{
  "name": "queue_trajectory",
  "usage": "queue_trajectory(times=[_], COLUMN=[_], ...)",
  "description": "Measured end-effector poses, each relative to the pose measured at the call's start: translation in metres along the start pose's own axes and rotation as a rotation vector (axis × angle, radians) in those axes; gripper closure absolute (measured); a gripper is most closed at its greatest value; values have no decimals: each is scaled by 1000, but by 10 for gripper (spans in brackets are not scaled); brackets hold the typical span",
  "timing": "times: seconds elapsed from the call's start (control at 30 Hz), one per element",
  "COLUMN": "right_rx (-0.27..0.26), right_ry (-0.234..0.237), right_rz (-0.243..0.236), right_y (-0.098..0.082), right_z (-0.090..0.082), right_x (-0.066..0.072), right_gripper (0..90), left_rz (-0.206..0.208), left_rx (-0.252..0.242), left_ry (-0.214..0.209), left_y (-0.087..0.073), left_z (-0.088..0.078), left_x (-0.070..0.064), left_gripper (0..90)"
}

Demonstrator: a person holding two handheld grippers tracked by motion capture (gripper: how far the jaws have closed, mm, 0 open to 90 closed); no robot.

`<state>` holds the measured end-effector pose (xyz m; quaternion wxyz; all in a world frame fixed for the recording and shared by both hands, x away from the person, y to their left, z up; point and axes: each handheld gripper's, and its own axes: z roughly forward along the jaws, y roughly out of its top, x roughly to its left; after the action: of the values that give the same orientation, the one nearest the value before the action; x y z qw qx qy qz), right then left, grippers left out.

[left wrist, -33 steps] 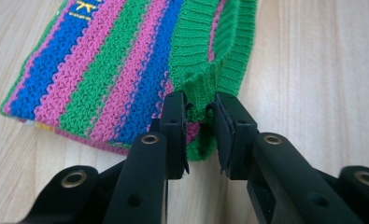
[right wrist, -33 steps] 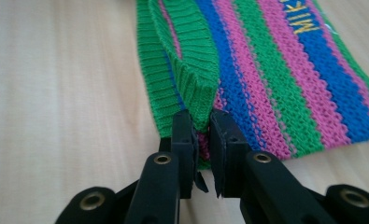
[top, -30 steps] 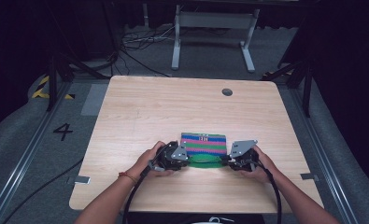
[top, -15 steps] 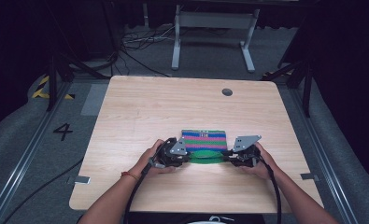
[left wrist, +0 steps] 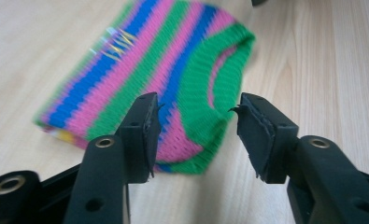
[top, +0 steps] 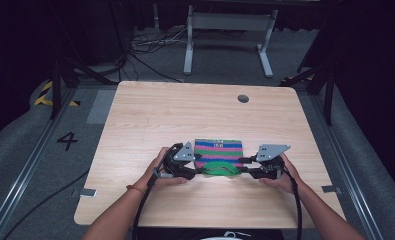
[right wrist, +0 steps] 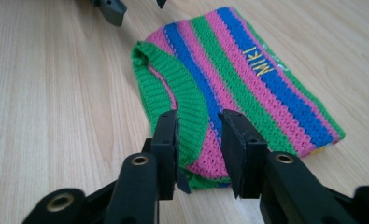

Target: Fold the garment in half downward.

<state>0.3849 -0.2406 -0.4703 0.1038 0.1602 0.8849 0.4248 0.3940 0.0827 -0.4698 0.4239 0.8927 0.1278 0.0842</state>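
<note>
High view: a small striped knitted sweater [top: 218, 150], in pink, blue and green bands, lies flat on the near half of the wooden counter [top: 185, 115]. The left gripper [top: 197, 171] sits at its left near corner and the right gripper [top: 242, 167] at its right near corner, each held in one of the person's hands and pointing inward along the green ribbed edge.

Left gripper view: the jaws stand wide apart, with the sweater's green-edged corner lying between and just beyond them on the counter; nothing is clamped. This view shows the curved ribbed opening in the sweater, which the high view renders merely as a green band.

Right gripper view: the jaws are narrower but still parted, set either side of the green ribbed band at the near corner. Whether the pads actually touch the knit cannot be told from this angle; it appears ungripped. Yellow embroidered lettering [right wrist: 261, 62] shows on a blue stripe, reading roughly "MIKI", illegible from above. The other gripper's jaw tips appear at the top edge, beyond the sweater's far corner.
</note>
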Motion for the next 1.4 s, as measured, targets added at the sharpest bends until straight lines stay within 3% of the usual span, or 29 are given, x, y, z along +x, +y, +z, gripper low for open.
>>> queue_trajectory(times=[0.07, 0.23, 0.33, 0.4, 0.57, 0.7, 0.83, 0.87, 1.0, 1.03, 1.07, 1.13, 1.17, 1.4], right_rx=[9, 30, 80, 106, 96, 107, 113, 105, 121, 126, 132, 143, 143, 197], right_ry=[1, -12, -12, -9, -7, -19, -40, -33, -42, -47, -51, -69, -69, -149], right_rz=[-5, 7, -2, 0, 21, 13, -23, -22, -34, -37, -40, -38, -38, -21], right_y=[1, 0, -4, -8, -10, -7, 2, 4, 9, 10, 10, 11, 11, 7], right_z=[2, 12, 20, 25, 27, 25, 20, 18, 9, 6, 3, -2, -2, -21], right_x=[1, 1, 2, 3, 2, 4, 6, 6, 9, 9, 8, 7, 7, 5], right_gripper=[744, 812, 826, 828, 828, 794, 755, 733, 674, 656, 632, 592, 592, 415], left_rz=[1, 22, 23, 20, 20, 47, 47, 54, 59, 50, 50, 48, 48, 34], left_rx=[16, 83, 127, 118, 128, 150, 127, 141, 180, 207, 207, 242, 242, 256], left_ry=[10, -14, -34, -41, -39, -28, -25, 3, 33, 65, 65, 107, 107, 175], left_y=[1, -3, -7, -10, -10, -3, 2, 3, 3, 2, 2, -1, -1, -7], left_z=[1, 15, 25, 26, 26, 24, 15, 11, 5, 0, 0, -9, -9, -34], left_x=[0, -1, -1, -1, -1, -3, -1, -1, 0, 1, 1, 2, 2, 1], left_gripper=[632, 754, 771, 772, 765, 715, 676, 651, 560, 527, 502, 457, 400, 265])
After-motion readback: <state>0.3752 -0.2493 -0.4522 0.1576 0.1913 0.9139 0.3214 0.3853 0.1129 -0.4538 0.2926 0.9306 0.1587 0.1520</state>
